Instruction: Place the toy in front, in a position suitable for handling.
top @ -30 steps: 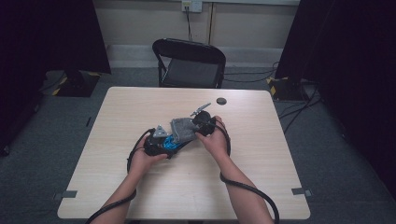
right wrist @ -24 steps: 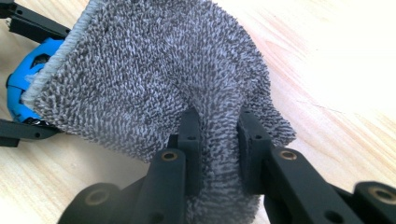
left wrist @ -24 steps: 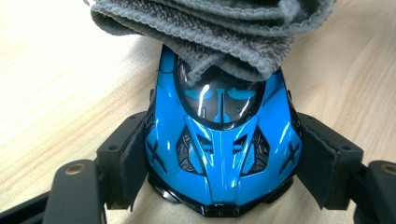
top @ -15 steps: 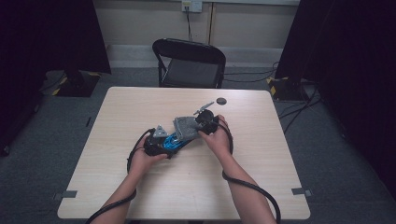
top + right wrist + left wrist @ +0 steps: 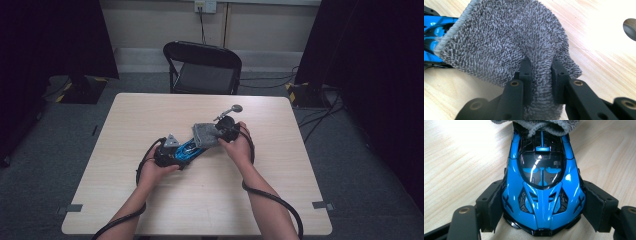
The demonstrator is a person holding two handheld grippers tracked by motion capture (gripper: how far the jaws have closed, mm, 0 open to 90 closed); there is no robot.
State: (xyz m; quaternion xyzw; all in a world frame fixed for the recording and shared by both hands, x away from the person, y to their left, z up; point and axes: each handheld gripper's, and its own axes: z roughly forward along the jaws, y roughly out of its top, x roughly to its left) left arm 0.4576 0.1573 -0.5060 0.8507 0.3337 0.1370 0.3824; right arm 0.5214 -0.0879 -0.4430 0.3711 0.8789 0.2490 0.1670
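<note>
Car: a glossy blue and black toy sports car (image 5: 543, 187) of hard plastic lies near the middle of the pale wooden table (image 5: 125, 125); in the high view its blue shows between the two grippers (image 5: 186, 148).
Car's axis: in the high view the long axis runs from lower left to upper right. In the left gripper view one end points at the bottom edge and the other runs up under the cloth; I cannot tell nose from tail.
Cloth: a grey, looped-pile terry cloth (image 5: 506, 42), soft and rumpled, with a stitched hem at the upper left of the right gripper view; it drapes over the car's upper end (image 5: 544, 125).
Left gripper: the left gripper (image 5: 543, 212) has its padded black jaws clamped on the car's two flanks, low in the frame.
Right gripper: the right gripper (image 5: 541, 75) has its jaws pinched on a fold of the cloth.
Hands: the left hand (image 5: 156, 170) cups its gripper from below and left of centre; the right hand (image 5: 239, 146) grips its own just right of centre, forearms rising from the bottom edge.
</note>
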